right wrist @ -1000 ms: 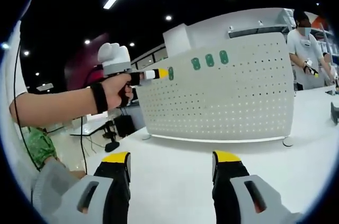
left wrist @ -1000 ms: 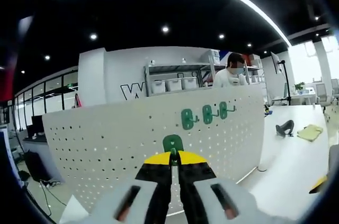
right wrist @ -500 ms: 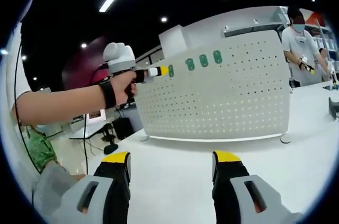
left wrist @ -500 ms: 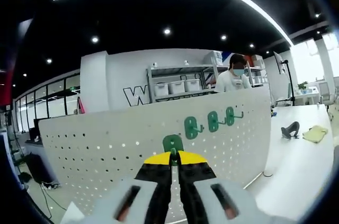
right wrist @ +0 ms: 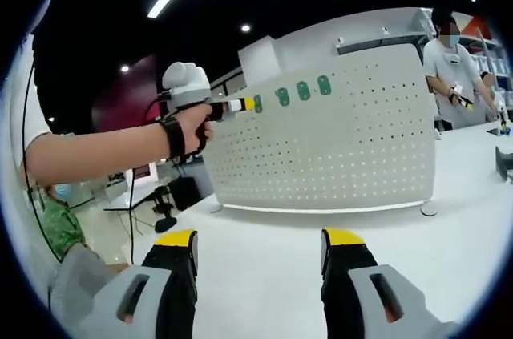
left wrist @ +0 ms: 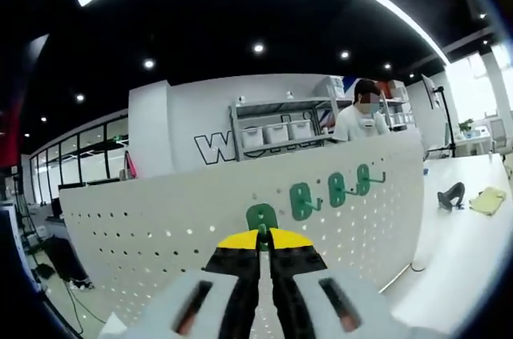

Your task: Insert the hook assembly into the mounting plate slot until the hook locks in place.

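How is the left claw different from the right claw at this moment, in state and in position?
The left claw is shut on a green hook, while the right claw is open and holds nothing. The left claw is raised at the upper part of the white pegboard, beside three mounted green hooks; the right claw is low over the white table, apart from the pegboard. Both have black jaws with yellow tips.

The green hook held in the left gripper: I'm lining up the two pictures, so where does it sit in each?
Left gripper view: green hook at lower centre, pinched at the yellow tips of the left gripper.
Right gripper view: upper left of centre, at the white pegboard's left edge.
Shared landmark: three mounted green hooks along the pegboard's top.
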`<state>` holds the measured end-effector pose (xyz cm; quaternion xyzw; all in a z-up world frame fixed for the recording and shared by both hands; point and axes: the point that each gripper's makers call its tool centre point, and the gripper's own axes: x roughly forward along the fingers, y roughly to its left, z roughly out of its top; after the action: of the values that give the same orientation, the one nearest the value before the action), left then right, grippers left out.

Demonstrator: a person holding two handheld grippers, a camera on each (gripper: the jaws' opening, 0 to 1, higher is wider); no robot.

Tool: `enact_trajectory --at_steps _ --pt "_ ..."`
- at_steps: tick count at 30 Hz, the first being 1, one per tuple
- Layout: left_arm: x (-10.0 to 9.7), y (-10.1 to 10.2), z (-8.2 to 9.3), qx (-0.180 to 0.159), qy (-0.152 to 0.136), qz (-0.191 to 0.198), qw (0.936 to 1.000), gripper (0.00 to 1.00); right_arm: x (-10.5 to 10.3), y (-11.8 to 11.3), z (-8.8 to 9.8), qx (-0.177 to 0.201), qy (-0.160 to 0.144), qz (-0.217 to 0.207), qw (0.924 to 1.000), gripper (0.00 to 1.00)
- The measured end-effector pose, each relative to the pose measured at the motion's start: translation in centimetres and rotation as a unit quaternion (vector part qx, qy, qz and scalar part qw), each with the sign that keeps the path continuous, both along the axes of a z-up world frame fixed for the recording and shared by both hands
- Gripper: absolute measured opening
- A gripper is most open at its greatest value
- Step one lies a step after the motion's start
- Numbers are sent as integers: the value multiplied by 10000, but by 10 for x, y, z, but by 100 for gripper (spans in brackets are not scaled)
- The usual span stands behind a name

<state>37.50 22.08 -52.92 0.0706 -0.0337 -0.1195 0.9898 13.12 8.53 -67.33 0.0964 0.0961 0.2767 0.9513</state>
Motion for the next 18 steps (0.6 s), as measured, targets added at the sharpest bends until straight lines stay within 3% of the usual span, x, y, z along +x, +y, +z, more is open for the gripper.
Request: enact_trajectory --at_steps 18 --pt "21 -5 7 42 -45 127 9999 3 0 -3 -2 32 47 -56 10000 64"
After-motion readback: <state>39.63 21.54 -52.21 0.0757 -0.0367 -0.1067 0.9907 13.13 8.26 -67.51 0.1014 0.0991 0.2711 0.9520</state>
